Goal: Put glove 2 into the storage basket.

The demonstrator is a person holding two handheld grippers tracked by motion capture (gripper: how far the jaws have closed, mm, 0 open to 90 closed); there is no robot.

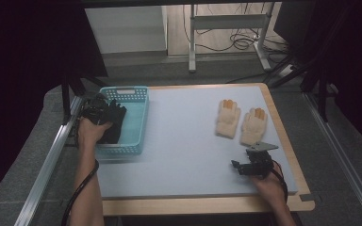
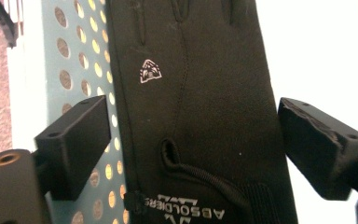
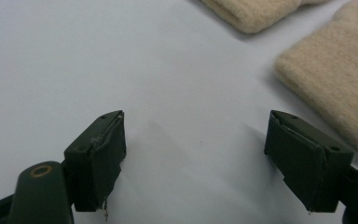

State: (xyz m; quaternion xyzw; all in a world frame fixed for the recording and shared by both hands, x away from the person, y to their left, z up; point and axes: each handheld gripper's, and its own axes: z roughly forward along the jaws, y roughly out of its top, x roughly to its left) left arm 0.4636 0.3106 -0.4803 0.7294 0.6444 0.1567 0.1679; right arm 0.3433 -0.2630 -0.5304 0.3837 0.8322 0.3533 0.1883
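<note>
**Writing on the black glove**

The black glove (image 2: 200, 116) carries the white word "ABSOLDIERS" at its cuff, seen upside down in the left gripper view. Higher on the back there is a small white triangular emblem; no letters can be read inside it.

black glove (image 2: 200, 107) | white logo, lettered cuff | lying flat in teal basket (image 1: 139, 117)

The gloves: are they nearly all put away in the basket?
About halfway. The black fabric glove already lies in the turquoise perforated plastic basket; the left gripper stands open over it, not pressing it. Two cream knitted gloves remain on the table, by the open, empty right gripper.
</note>
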